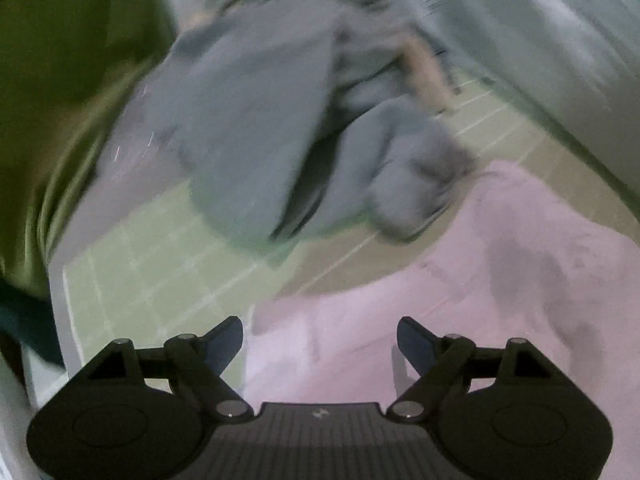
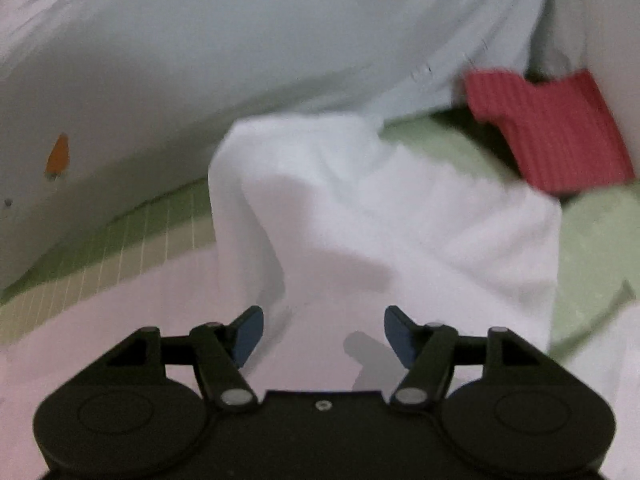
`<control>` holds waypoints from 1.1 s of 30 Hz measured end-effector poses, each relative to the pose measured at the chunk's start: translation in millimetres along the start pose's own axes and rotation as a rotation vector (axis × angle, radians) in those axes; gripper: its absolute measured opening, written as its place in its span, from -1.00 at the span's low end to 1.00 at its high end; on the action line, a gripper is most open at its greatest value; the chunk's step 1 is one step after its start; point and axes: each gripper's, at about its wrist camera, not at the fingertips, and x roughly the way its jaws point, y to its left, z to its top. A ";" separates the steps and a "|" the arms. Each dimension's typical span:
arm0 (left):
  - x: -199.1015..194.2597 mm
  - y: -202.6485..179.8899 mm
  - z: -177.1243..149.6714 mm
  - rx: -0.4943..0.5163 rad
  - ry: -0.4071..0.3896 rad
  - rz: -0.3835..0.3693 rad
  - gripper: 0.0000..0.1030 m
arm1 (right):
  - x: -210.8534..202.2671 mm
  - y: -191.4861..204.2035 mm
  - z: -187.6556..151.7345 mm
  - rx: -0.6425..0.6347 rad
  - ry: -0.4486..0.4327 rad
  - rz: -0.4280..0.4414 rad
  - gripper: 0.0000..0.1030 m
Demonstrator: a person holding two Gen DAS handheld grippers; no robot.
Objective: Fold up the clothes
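I hold my left gripper and right gripper with jaws released over the pale pink garment spread on the green bed sheet, apparently lining up a fold.

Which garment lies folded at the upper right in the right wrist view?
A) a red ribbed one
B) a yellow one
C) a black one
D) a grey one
A: the red ribbed garment lies folded at the upper right, beyond the white cloth in front of the open right gripper.
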 end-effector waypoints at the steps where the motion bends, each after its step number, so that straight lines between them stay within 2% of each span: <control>1: 4.9 8.7 -0.9 -0.033 0.022 -0.018 0.65 | -5.7 -1.6 -5.5 0.003 0.012 0.005 0.32; 4: 12.5 22.0 -6.1 -0.092 0.060 -0.087 0.64 | -21.9 -4.0 -15.2 0.002 0.021 0.013 0.32; 6: 14.4 23.0 -6.7 -0.107 0.063 -0.136 0.57 | -35.6 -2.5 -17.3 0.000 0.013 0.023 0.32; 7: 14.1 23.2 -8.8 -0.102 0.054 -0.140 0.37 | -45.9 0.2 -19.1 -0.003 0.006 0.026 0.32; 8: 13.1 23.4 -10.6 -0.087 0.046 -0.122 0.04 | -54.5 2.0 -21.3 -0.006 0.001 0.027 0.32; 9: 12.1 23.5 -12.4 -0.071 0.037 -0.104 -0.13 | -60.5 2.5 -24.1 -0.010 -0.002 0.025 0.32; 10: 11.8 26.2 -12.3 -0.066 0.028 -0.088 -0.43 | -66.5 3.0 -27.0 -0.013 -0.005 0.023 0.32; 13: 11.6 46.1 -10.0 -0.110 0.012 -0.153 -0.80 | -82.8 5.9 -36.8 -0.020 -0.008 0.014 0.32; 14: 9.7 51.9 -7.3 -0.112 -0.004 -0.148 -0.81 | -86.9 7.5 -40.5 -0.020 -0.005 0.010 0.32; 18: 3.4 75.1 4.7 -0.127 -0.073 -0.111 -0.82 | -95.6 13.3 -54.2 -0.005 0.017 0.008 0.32; 21: 6.5 92.6 16.8 -0.150 -0.096 -0.054 -0.82 | -101.0 18.4 -65.4 -0.002 0.033 0.013 0.32; 23: 9.0 98.5 21.8 -0.143 -0.078 -0.046 -0.75 | -105.8 20.2 -73.3 -0.018 0.043 0.016 0.32; 25: 3.3 97.7 22.9 -0.145 -0.071 -0.055 -0.53 | -110.2 18.1 -80.1 -0.026 0.050 0.015 0.32; 26: -1.5 95.8 22.0 -0.142 -0.078 -0.055 -0.29 | -111.7 15.0 -82.6 -0.024 0.053 0.012 0.33; 27: -7.3 92.3 19.9 -0.130 -0.088 -0.058 -0.14 | -113.2 11.9 -85.0 -0.023 0.056 0.008 0.35; 28: -13.3 88.0 16.5 -0.122 -0.104 -0.063 0.14 | -114.1 7.8 -86.5 -0.017 0.057 0.003 0.37; 29: -19.3 83.6 13.1 -0.114 -0.120 -0.068 0.27 | -114.1 2.1 -86.5 -0.005 0.056 -0.005 0.39; 31: -34.3 70.7 7.0 -0.096 -0.157 -0.077 0.31 | -111.9 -9.9 -83.9 0.030 0.049 -0.016 0.41; 33: -47.5 53.5 3.0 -0.056 -0.189 -0.094 0.44 | -108.6 -20.5 -77.7 0.065 0.038 -0.017 0.49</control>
